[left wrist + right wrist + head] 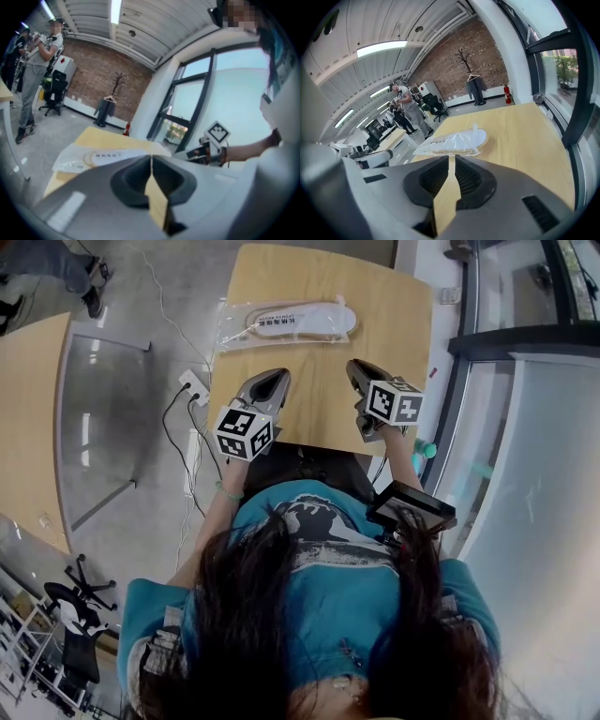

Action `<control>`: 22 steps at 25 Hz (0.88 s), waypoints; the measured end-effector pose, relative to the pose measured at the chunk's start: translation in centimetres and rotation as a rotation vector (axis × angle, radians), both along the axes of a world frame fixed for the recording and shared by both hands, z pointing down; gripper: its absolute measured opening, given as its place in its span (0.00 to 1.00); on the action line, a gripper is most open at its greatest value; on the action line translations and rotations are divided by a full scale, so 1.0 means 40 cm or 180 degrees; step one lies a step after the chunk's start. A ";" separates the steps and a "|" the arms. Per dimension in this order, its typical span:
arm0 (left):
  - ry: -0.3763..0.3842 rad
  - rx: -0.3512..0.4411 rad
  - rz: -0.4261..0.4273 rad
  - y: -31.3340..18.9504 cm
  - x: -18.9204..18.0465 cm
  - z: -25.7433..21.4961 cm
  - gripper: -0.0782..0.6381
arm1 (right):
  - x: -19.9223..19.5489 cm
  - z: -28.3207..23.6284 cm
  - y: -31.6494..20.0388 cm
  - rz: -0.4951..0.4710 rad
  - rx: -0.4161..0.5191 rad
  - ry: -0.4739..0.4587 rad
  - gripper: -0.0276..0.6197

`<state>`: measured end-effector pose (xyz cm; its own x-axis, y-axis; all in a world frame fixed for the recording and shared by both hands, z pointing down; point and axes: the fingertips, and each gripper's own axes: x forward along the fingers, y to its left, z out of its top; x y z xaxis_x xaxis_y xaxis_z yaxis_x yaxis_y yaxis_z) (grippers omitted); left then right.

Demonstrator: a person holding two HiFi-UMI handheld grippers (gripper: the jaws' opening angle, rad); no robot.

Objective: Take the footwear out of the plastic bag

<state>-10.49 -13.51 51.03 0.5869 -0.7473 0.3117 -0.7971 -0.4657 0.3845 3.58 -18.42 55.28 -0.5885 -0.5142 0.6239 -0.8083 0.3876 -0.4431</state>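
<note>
head view: plastic bag (286, 324) lies flat at the far end of the table (394, 352), footwear (300, 322) sealed inside, untouched. your left gripper (265, 390) and right gripper (361, 374) hover near it, both closed and empty. nothing done yet; the whole task is left.

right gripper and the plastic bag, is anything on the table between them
Nothing: only bare table lies between the right gripper and the plastic bag. The right gripper view shows it, and the head view agrees.
</note>
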 end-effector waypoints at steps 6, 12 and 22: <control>-0.0070 -0.0055 -0.0206 -0.025 0.002 -0.004 0.12 | -0.017 0.074 -0.135 -0.0286 -0.0043 0.0256 0.22; -0.0157 -0.0194 -0.0386 -0.014 0.010 0.029 0.12 | -0.022 0.146 -0.225 -0.0469 -0.0007 0.0463 0.23; -0.0228 -0.0268 -0.0546 0.019 -0.003 0.028 0.12 | -0.016 0.239 -0.254 -0.0488 -0.0119 0.0733 0.22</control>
<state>-10.59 -12.76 52.14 0.4274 -0.8039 0.4137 -0.8886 -0.2893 0.3560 2.95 -28.57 64.83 -0.4982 -0.4042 0.7670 -0.8226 0.5000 -0.2708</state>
